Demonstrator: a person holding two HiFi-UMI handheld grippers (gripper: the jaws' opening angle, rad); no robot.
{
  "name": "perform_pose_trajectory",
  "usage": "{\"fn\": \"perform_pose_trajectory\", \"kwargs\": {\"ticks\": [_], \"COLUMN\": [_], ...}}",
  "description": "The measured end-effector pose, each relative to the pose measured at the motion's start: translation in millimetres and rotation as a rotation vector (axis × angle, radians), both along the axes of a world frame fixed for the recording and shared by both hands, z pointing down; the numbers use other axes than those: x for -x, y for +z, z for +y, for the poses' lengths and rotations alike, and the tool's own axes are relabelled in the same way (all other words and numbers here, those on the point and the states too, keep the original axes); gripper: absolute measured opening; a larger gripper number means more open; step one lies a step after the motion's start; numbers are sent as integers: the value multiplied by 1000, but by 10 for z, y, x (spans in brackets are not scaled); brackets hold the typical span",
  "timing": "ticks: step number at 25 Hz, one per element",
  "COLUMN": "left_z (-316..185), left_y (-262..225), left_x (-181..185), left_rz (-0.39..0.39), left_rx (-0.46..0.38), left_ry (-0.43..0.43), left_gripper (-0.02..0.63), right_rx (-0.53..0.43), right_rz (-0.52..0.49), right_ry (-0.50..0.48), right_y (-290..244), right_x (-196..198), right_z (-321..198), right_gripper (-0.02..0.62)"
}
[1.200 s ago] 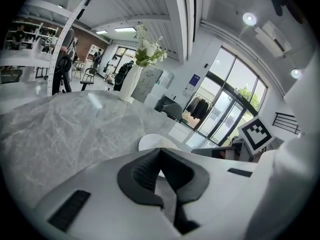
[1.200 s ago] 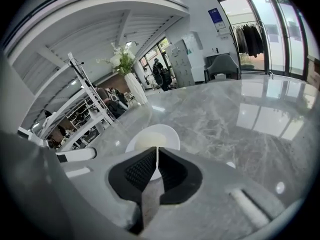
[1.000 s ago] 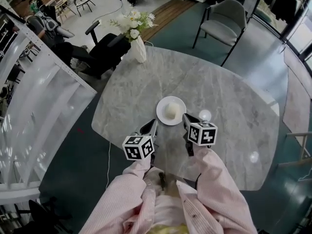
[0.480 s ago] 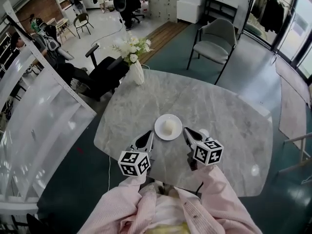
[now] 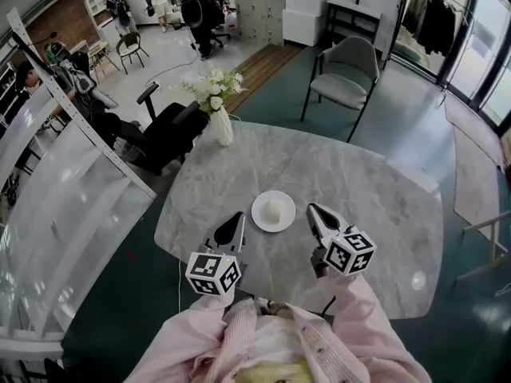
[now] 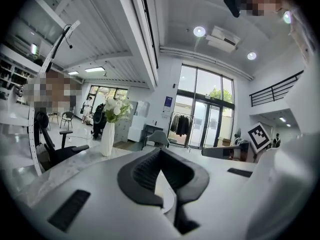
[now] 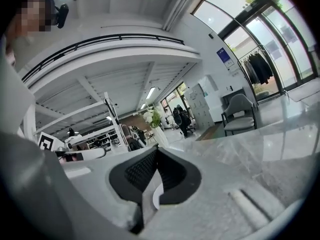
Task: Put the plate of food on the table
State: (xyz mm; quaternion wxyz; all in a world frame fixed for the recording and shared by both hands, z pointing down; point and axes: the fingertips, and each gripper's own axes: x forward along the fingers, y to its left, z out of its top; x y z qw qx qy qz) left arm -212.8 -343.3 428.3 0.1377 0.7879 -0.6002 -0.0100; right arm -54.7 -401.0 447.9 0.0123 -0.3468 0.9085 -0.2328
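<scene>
A small white plate [image 5: 273, 211] with a pale lump of food [image 5: 275, 207] rests on the grey marble table [image 5: 375, 190], near its front middle. My left gripper [image 5: 237, 217] hovers just left of the plate, apart from it, jaws shut with nothing in them. My right gripper [image 5: 312, 209] hovers just right of the plate, also shut and empty. In the left gripper view the left gripper [image 6: 160, 150] points almost level over the table, its pads together. In the right gripper view the right gripper [image 7: 156, 149] shows the same closed pads.
A white vase of white flowers [image 5: 221, 123] stands at the table's far left edge. A grey chair [image 5: 345, 76] stands beyond the table, a black office chair [image 5: 166, 131] at its left. A white railing [image 5: 72, 206] runs along the left. People sit far back.
Both grippers have risen and drawn back a little from the plate, which stays on the table. The head view has tipped up and shows more of the room.
</scene>
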Motion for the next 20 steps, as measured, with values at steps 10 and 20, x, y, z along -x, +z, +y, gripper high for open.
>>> {"fn": "perform_pose_trajectory", "kwargs": {"ticks": [10,20], "left_z": [105,108], "left_y": [-255,-254], "left_x": [209,302], "left_rz": [-32,-66], "left_rx": [-80,-98], "left_ry": [-60,-92], "left_gripper": [-9,-9], "right_rx": [-107,-199], "right_rz": [-29,1], "right_ry": [17,-6], "right_y": [-326,-505], "right_x": [-75,-74], "right_z": [43,104], "right_gripper": [5,5]}}
